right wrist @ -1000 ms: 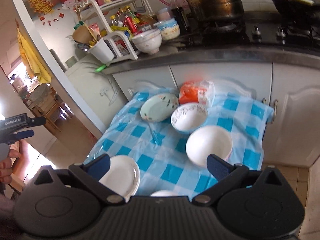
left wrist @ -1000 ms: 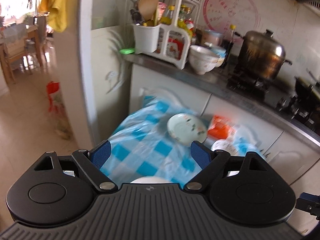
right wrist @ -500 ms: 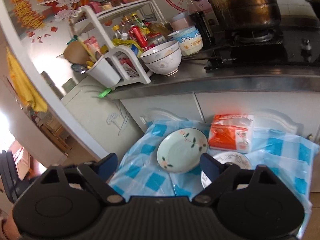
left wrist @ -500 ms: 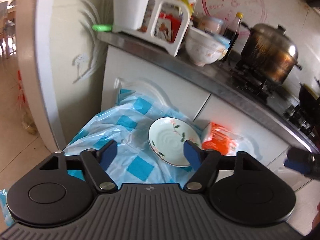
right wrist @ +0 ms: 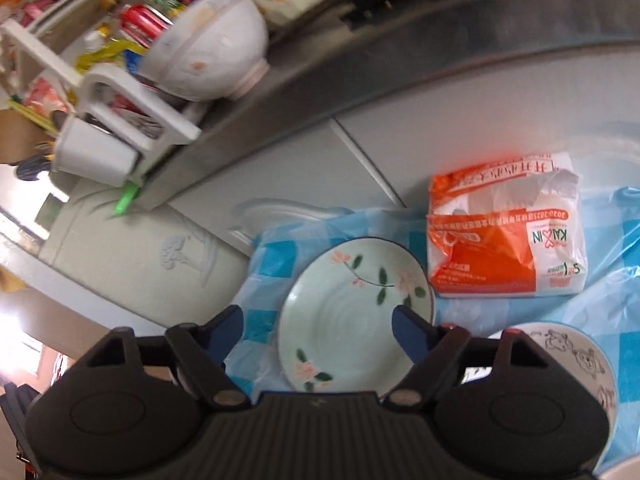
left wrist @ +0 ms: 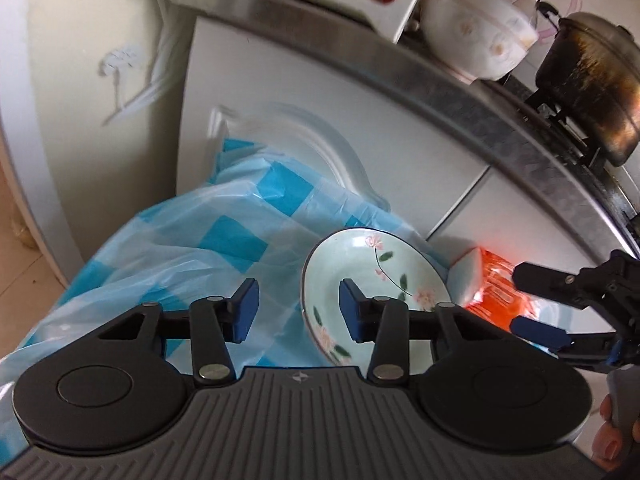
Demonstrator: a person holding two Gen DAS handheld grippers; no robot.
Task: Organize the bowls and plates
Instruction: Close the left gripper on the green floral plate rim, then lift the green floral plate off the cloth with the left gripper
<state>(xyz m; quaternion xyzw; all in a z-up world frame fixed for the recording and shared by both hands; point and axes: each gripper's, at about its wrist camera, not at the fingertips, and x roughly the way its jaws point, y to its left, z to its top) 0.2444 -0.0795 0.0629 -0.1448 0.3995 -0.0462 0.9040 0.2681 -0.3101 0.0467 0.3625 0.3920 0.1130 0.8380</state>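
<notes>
Now I see the blue checked cloth (right wrist: pixel 276 256) low in the middle of my right view, with the green flower plate (right wrist: pixel 352 312) lying flat on it. It is round, so it has no long side. My right tongs (right wrist: pixel 318 330) are spread wide around it, nearest. My left tongs (left wrist: pixel 298 312) are spread too, at its left rim.

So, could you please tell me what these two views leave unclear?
- Floral plate: near rim hidden by the right gripper body, right wrist view.
- Patterned bowl: cut off by gripper body and frame edge.
- Counter bowls: motion-blurred.
- Orange packet: blurred, partly behind the plate, left view.
</notes>
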